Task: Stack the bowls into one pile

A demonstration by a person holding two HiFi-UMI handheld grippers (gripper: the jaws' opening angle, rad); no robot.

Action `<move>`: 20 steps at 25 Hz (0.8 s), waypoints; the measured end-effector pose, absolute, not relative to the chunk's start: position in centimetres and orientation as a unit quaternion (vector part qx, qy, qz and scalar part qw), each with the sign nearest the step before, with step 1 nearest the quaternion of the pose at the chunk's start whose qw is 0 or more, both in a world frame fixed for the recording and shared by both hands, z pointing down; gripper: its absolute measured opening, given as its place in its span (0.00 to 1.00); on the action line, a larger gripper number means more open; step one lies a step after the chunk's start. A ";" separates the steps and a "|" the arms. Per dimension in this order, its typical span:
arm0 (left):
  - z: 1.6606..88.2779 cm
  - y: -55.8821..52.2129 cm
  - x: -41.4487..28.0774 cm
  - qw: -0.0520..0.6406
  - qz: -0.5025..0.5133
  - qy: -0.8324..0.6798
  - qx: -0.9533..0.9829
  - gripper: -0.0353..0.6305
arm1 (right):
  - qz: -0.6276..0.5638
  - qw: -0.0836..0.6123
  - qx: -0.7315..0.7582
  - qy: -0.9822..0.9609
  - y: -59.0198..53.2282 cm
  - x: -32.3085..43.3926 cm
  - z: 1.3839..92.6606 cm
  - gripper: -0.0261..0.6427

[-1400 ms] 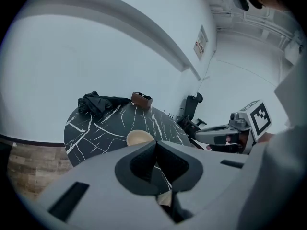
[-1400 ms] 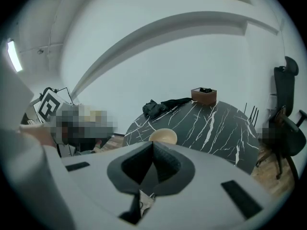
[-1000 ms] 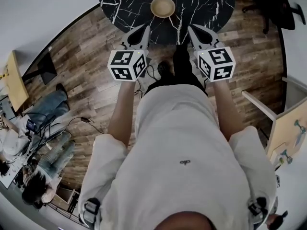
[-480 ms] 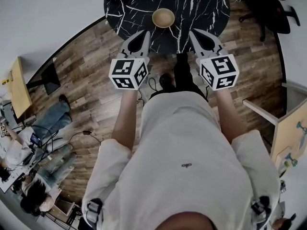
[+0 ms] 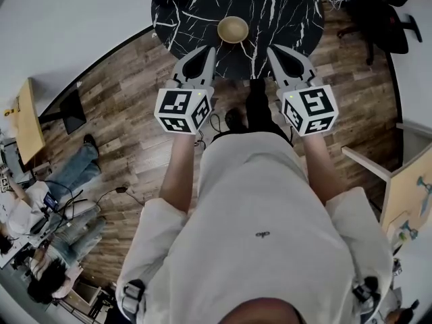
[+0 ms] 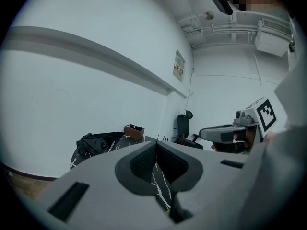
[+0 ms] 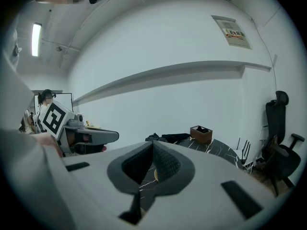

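the left gripper [image 5: 208,50] had its jaws pressed together with nothing between them, and the right gripper [image 5: 273,48] was just as closed and just as empty. both hung at the near edge of the round marble table [image 5: 283,9], one to either side of its near rim, pointing toward it. the bowls [image 5: 233,29] sat on the table just beyond the tips, between the two, touched by neither. from above they read as one round shape, so whether it was one bowl or a finished pile could not be told.

no loose bowl showed anywhere on the table, so the stacking looked done, or nearly so, and the step in hand was probably a clean withdrawal. to do it well, the closed tips should stay clear of the rim of the bowls and come away without brushing the table's edge — a nudge could slide or tip the pile.

only the head view showed the bowls whole and the wood floor around the table. the gripper views showed the table's far side instead — a dark cloth [image 6: 96,142] and a small brown box [image 6: 134,130] on it, and an office chair [image 7: 280,147] beyond it. the right gripper view caught only a pale sliver of the bowls below its jaws.
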State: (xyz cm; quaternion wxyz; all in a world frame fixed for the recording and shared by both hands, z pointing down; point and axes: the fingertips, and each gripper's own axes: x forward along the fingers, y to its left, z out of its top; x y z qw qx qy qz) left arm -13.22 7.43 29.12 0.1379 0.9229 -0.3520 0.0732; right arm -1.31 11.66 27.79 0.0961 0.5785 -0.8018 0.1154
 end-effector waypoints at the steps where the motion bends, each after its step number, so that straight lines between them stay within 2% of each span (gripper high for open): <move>1: 29.0 7.6 -13.2 0.138 0.073 -0.352 0.923 0.06 | 0.117 0.096 0.578 -0.802 11.8 -1.4 27.9 0.05; 20: 29.6 8.0 -12.9 0.142 0.075 -0.344 0.925 0.06 | 0.133 0.106 0.570 -0.804 12.4 -1.8 29.4 0.04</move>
